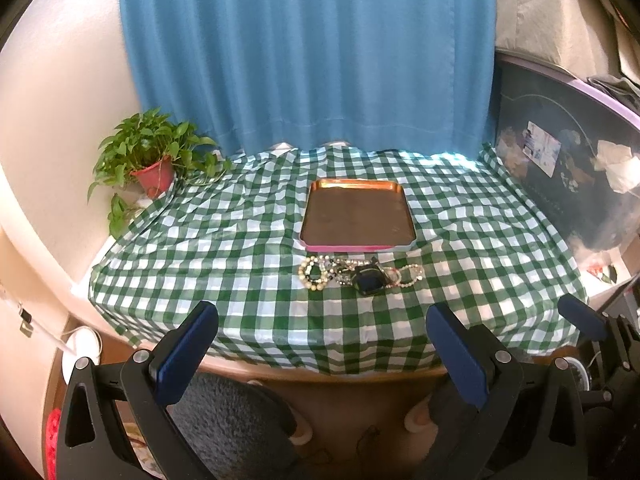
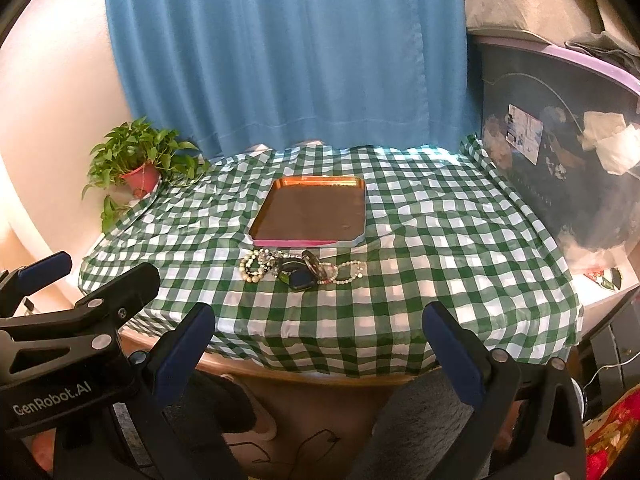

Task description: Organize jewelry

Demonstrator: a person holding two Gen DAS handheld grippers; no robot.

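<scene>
A pile of jewelry (image 1: 360, 274) (image 2: 302, 270), with pearl bead strands, bangles and a dark blue square piece, lies on the green checked tablecloth just in front of a copper tray (image 1: 356, 216) (image 2: 310, 214) with a pink front rim. The tray is empty. My left gripper (image 1: 320, 344) is open and empty, held back over the table's near edge. My right gripper (image 2: 318, 344) is also open and empty, beside the left one at the same edge. The left gripper's body shows at the left in the right wrist view.
A potted green plant (image 1: 154, 160) (image 2: 138, 164) stands at the table's back left corner. A blue curtain (image 1: 308, 52) hangs behind the table. A dark storage bin with a purple rim (image 1: 568, 160) (image 2: 560, 152) stands against the right side.
</scene>
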